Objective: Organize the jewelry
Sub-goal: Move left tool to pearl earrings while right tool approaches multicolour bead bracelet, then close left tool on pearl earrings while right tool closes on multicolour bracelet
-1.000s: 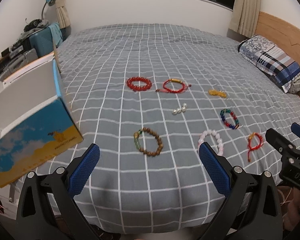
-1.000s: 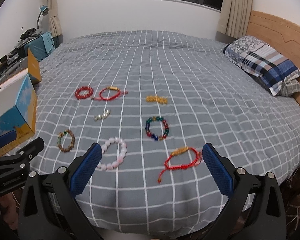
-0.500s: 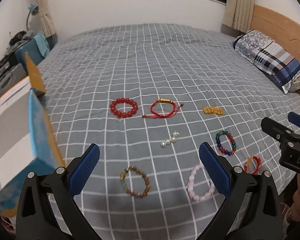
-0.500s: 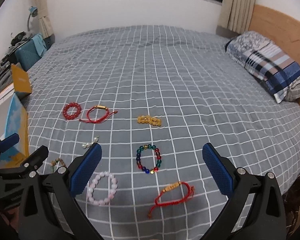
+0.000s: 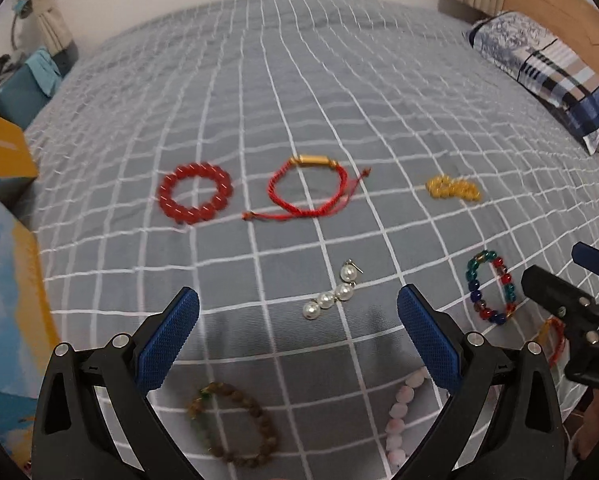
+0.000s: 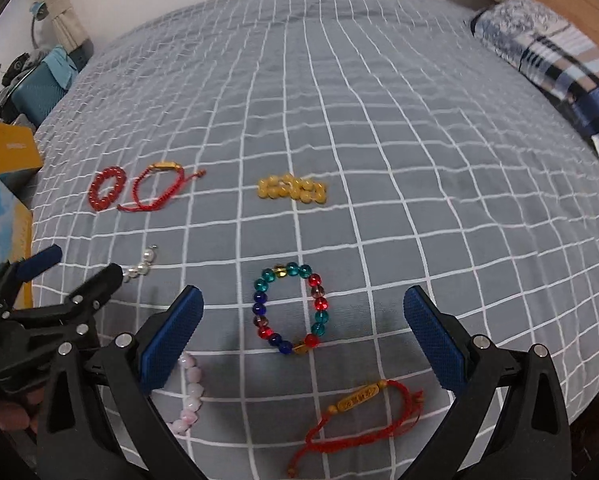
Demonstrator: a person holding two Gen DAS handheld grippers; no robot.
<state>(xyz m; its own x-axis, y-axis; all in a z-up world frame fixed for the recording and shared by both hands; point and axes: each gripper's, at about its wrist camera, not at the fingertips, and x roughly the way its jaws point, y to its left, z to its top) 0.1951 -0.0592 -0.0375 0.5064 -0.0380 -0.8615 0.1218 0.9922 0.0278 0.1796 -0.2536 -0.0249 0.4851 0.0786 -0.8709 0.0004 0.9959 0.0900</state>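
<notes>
Task status: not started, no piece sorted
Left gripper (image 5: 298, 322): jaws wide apart, empty; pearl string (image 5: 333, 295) just ahead between tips
Right gripper (image 6: 303, 322): jaws wide apart, empty; multicolour bead bracelet (image 6: 289, 309) between tips
Remaining bracelets loose on bedspread (image 6: 339, 100) ahead and below; box (image 5: 11, 312) at left

The bed (image 6: 379, 120) wears matt grey checked cloth. The pearl string (image 5: 331, 298) and the multicoloured bracelet (image 6: 289, 308) look glossy, perhaps glass. The red bracelet (image 5: 307, 192) is woven cord. The fingers (image 5: 167, 338) carry dimpled blue pads on black plastic.
</notes>
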